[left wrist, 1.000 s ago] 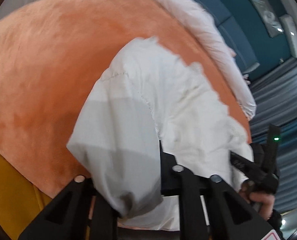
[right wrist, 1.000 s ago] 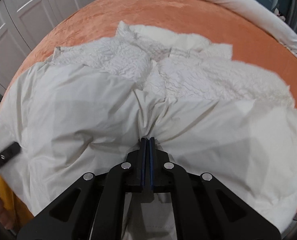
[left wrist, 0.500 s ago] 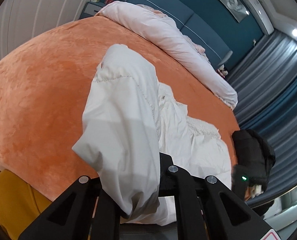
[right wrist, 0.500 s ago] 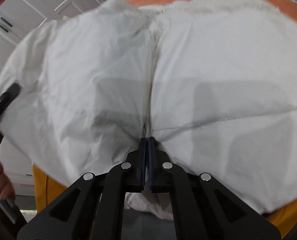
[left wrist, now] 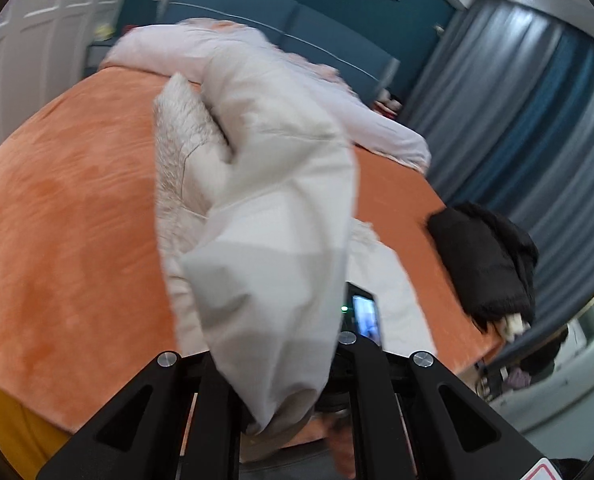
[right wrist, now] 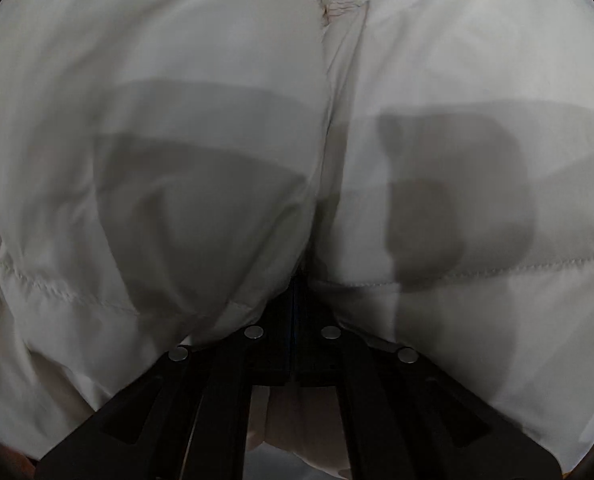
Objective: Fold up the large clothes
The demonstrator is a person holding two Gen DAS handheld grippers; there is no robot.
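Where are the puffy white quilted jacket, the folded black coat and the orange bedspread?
Puffy white quilted jacket (left wrist: 273,216): left wrist view, hanging sleeve.
Folded black coat (left wrist: 485,260): left wrist view, its top.
Orange bedspread (left wrist: 69,208): left wrist view, bare stretch.

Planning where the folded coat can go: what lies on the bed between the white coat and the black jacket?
Only bare orange bedspread lies between the white coat and black jacket, seen in the left wrist view.

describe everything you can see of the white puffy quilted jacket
The white puffy quilted jacket is smooth, slightly shiny padded fabric with stitched seams and a fleecy cream lining. It is lifted and bunched, partly draped on the orange bedspread. The left gripper pinches one hanging fold; the right gripper is shut on another, where the fabric fills the whole right wrist view.
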